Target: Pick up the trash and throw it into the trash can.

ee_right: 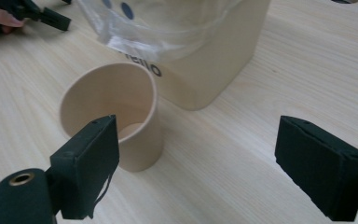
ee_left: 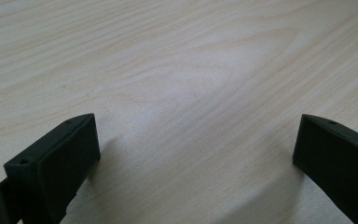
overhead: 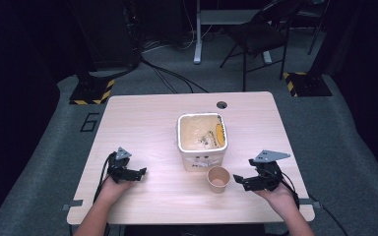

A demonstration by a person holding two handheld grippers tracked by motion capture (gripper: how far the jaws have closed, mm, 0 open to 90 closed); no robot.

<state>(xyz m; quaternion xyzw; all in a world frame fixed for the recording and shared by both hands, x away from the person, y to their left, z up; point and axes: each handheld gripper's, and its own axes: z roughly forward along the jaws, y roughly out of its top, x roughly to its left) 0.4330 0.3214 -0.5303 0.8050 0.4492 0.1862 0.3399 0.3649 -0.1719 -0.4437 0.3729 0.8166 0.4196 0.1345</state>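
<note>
Black foam-padded jaws of the right gripper (ee_right: 198, 163) stand wide apart with nothing between them; the paper cup (ee_right: 116, 116) sits just ahead of the left-hand jaw in the right gripper view, not pinched. Cup stands upright on the counter (overhead: 142, 123), near the front edge and just in front of the square tub (overhead: 202, 139), close but whether touching I cannot tell. Likely set there so it stays within easy reach of the right gripper (overhead: 240, 180), which hangs just beside it on the high view, jaws pointed at it.

Cup: plain tan paper, smooth cylinder, thin rolled rim, open top, looks empty apart from a pale base. Light, easily crushed or tipped, so a soft pinch seems wise.

Tub: cream plastic, rounded-square, thick walls, lined with a clear crinkled plastic bag folded over the rim; some dark print on the front wall, partly hidden. Yellow patch and small dark specks inside, unclear what.

Left gripper (overhead: 137, 174) rests low over bare counter well apart from the cup, jaws spread, holding nothing; in its own view just matte black pads (ee_left: 65, 158) over pale wood-grain laminate. Parked, probably waiting.
</note>
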